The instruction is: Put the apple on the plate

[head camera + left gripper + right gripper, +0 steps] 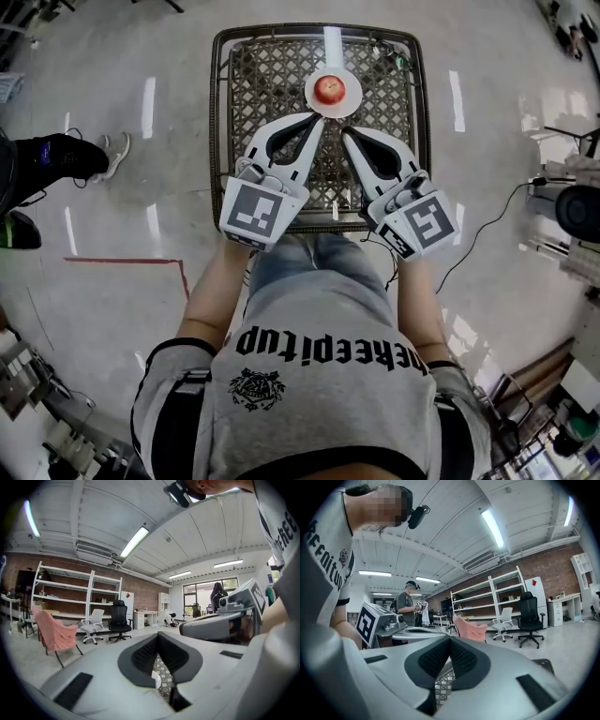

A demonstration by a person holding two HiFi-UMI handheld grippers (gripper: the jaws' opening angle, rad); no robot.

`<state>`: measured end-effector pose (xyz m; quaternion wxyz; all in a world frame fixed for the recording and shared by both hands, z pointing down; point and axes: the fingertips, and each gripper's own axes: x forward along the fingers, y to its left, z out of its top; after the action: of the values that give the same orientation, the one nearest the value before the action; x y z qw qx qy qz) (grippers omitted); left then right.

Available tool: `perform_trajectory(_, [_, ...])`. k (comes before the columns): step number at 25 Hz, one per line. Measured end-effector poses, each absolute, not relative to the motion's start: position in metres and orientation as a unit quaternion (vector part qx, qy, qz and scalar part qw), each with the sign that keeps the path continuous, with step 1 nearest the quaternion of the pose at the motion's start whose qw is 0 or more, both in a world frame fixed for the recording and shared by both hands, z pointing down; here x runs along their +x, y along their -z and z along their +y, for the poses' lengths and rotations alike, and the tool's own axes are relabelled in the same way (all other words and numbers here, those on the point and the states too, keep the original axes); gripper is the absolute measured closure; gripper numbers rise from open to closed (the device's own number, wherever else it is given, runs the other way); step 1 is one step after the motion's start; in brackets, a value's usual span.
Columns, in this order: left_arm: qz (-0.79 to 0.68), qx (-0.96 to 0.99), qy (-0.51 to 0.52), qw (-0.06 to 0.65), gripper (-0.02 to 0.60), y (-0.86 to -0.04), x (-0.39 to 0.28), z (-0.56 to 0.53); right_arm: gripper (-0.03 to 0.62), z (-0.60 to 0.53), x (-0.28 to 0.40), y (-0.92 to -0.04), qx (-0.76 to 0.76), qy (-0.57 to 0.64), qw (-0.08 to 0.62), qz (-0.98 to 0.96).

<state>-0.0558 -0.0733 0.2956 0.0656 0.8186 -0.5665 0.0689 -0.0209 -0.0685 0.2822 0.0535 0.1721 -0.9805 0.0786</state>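
Observation:
A red apple [329, 90] lies on a small white plate [313, 97] at the far middle of the lattice-topped table [225, 103]. My left gripper [322, 118] is shut and empty, its tips just at the plate's near edge. My right gripper [344, 133] is shut too, with nothing in it, its tips a little nearer than the plate. Both point almost level across the room. In the left gripper view the jaws meet at the left gripper's tips [158, 636], and a sliver of the plate [156, 679] shows below them. The right gripper [449, 639] shows only table lattice under its jaws.
The table is small, with a raised metal rim [217, 131]. Another person's shoe [111, 155] is on the floor at the left, by a red tape line [122, 260]. Cables and equipment [572, 211] lie at the right. Shelves and office chairs [119, 620] stand further off.

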Motion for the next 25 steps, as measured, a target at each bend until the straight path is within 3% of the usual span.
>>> perform_trajectory(25, [-0.628,0.776,-0.043,0.049,0.555,-0.229,-0.028,-0.03,0.6,-0.051,-0.003,-0.238,0.095,-0.066,0.022,-0.993])
